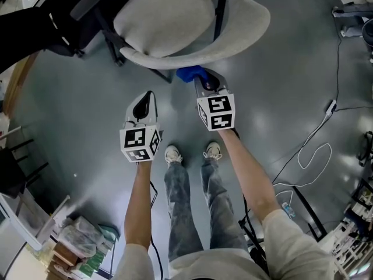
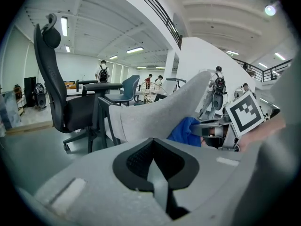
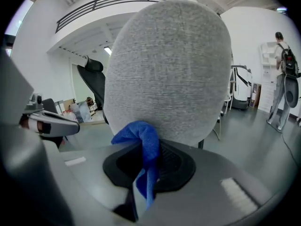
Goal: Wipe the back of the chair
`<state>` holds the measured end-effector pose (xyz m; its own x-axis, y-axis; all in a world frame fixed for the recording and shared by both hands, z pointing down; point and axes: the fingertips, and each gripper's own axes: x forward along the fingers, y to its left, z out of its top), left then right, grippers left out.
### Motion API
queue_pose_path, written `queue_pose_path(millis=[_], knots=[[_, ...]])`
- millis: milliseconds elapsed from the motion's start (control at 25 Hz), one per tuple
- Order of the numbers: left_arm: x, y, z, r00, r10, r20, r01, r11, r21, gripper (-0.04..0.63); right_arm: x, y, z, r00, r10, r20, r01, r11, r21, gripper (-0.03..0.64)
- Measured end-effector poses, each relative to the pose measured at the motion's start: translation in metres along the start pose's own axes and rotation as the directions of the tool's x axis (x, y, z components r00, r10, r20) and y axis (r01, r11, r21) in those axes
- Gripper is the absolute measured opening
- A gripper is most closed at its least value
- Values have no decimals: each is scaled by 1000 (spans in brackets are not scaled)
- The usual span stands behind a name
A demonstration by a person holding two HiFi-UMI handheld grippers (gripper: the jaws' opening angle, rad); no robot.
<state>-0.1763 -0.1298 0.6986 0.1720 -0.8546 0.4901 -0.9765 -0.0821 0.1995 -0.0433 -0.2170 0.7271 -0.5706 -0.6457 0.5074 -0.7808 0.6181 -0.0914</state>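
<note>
Right tongs (image 3: 148, 168) clenched on blue cloth (image 3: 140, 134) at grey chair back (image 3: 169, 69) | left tongs (image 2: 154, 166) closed, empty | risk: fabric drag may pull cloth free.

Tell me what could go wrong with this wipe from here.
1. The right gripper pinches only a narrow fold of the blue cloth. Dragging over the rough fabric of the chair back may pull it free.
2. The left gripper is shut on nothing and steadies nothing, so a push might swing the chair back away.
3. A cable loops on the floor. Sidestepping right could snag it.
</note>
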Motion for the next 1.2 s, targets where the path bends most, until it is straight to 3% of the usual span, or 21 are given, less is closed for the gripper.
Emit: queue_pose_path(millis=[400, 640, 1200], knots=[[33, -31, 11, 999, -42, -17, 42, 999, 24, 5, -10, -61, 1, 997, -80, 19, 79, 995, 68, 46], [38, -43, 13, 998, -57, -19, 57, 998, 34, 5, -26, -73, -3, 996, -91, 23, 89, 995, 51, 46], [-32, -61, 53, 999, -36, 15, 35, 999, 34, 5, -136, -72, 39, 985, -151, 81, 146, 987, 68, 46]])
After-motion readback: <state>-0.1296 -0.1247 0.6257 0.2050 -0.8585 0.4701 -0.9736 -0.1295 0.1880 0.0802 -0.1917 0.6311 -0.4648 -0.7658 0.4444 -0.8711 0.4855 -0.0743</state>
